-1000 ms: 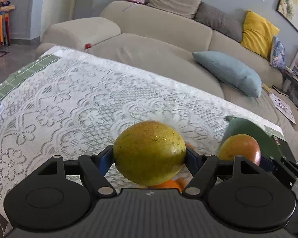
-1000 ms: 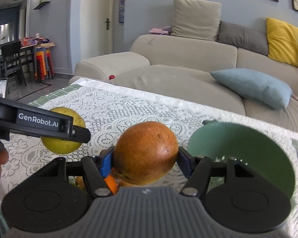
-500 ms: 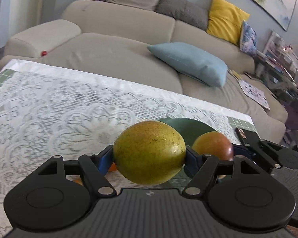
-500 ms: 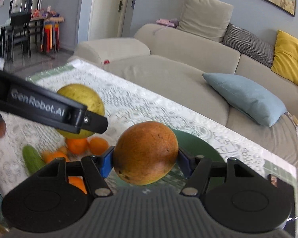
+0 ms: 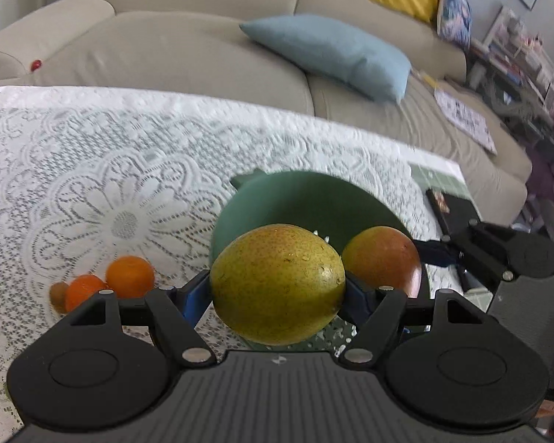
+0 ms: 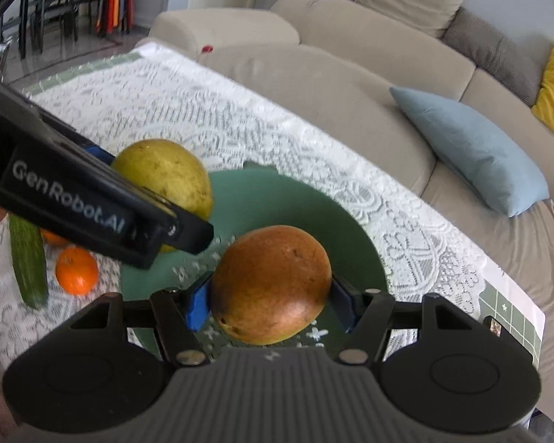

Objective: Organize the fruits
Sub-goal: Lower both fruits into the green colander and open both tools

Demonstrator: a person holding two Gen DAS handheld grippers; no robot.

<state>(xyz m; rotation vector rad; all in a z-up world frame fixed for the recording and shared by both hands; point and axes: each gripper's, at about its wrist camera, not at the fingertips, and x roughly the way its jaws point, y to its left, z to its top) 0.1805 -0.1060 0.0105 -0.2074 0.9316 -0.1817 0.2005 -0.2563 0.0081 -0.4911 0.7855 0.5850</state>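
Left wrist: left claw [image 5: 278,291] clamped on yellow-green fruit [image 5: 277,289] | right claw [image 6: 270,301] clamped on orange-brown fruit [image 6: 271,283], over green plate [image 6: 277,199]

A speckled yellow-green mango [image 5: 277,284] and a reddish-orange mango [image 6: 271,284] hang above a green bowl [image 6: 277,199]. Two oranges [image 5: 129,277], possibly tangerines, and a cucumber [image 6: 27,262] lie on the lace tablecloth [image 5: 110,170].
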